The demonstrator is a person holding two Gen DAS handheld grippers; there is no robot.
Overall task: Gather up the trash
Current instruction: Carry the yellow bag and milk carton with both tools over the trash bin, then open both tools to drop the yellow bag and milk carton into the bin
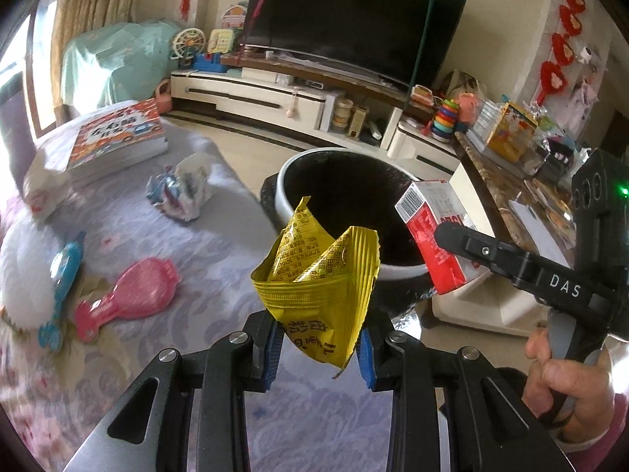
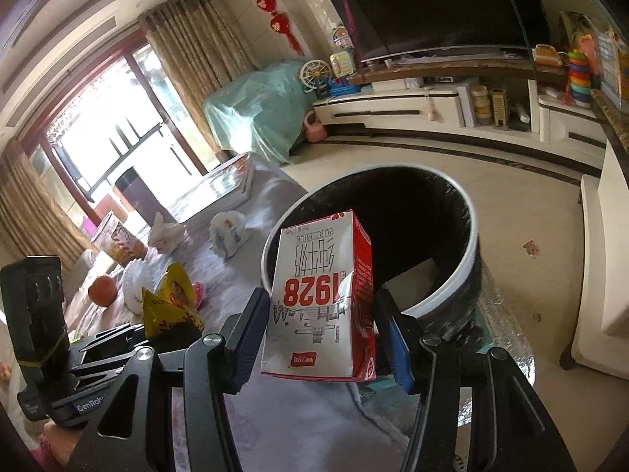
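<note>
The left hand-held gripper (image 1: 320,344) is clenched on the lower part of a crumpled yellow snack wrapper (image 1: 320,275), held upright just short of the near rim of the black trash bin (image 1: 310,157). To its right, the right hand-held gripper (image 2: 322,338) clamps a red-and-white milk carton (image 2: 322,299) by its sides, poised at the same rim. Both look set for dropping; the bin's wide mouth lies unobstructed ahead.

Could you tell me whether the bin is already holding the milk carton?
No, the milk carton sits clamped in the right gripper, in front of the bin.
</note>
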